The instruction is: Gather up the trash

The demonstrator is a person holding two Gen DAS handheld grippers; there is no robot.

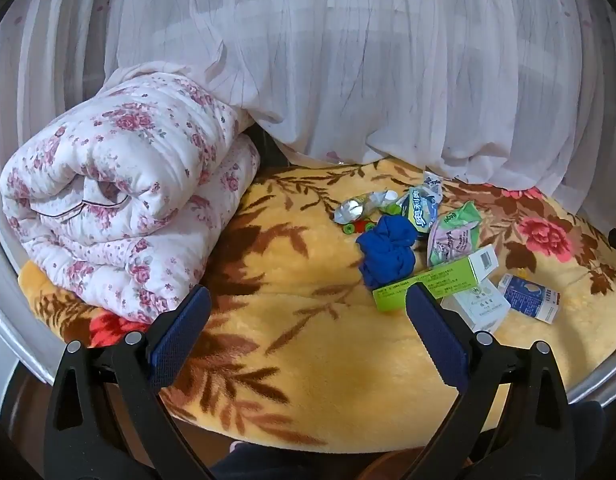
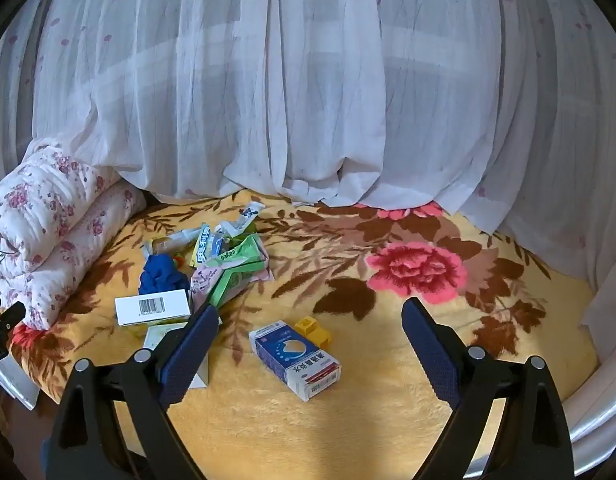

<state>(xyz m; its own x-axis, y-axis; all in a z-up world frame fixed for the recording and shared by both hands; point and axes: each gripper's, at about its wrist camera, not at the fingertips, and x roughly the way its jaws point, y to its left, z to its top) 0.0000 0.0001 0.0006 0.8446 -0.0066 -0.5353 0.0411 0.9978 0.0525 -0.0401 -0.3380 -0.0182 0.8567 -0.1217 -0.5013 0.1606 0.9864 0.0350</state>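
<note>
Trash lies scattered on a yellow floral blanket (image 1: pixel 308 340). In the left wrist view: a green and white box (image 1: pixel 436 278), a small white box (image 1: pixel 478 308), a blue and white carton (image 1: pixel 530 298), a green wrapper (image 1: pixel 452 236), a foil wrapper (image 1: pixel 356 210) and a crumpled blue cloth (image 1: pixel 386 248). My left gripper (image 1: pixel 308 320) is open and empty, short of the pile. In the right wrist view the blue carton (image 2: pixel 296 358) lies between the jaws of my right gripper (image 2: pixel 308 332), which is open and empty. A yellow block (image 2: pixel 314 330) sits beside the carton.
A rolled floral quilt (image 1: pixel 120 200) lies at the left of the bed. A sheer white curtain (image 2: pixel 308 100) hangs along the far side, touching the blanket. The bed's pale rim (image 2: pixel 600 408) curves at the right. The left gripper's tip (image 2: pixel 4 320) shows at the left edge.
</note>
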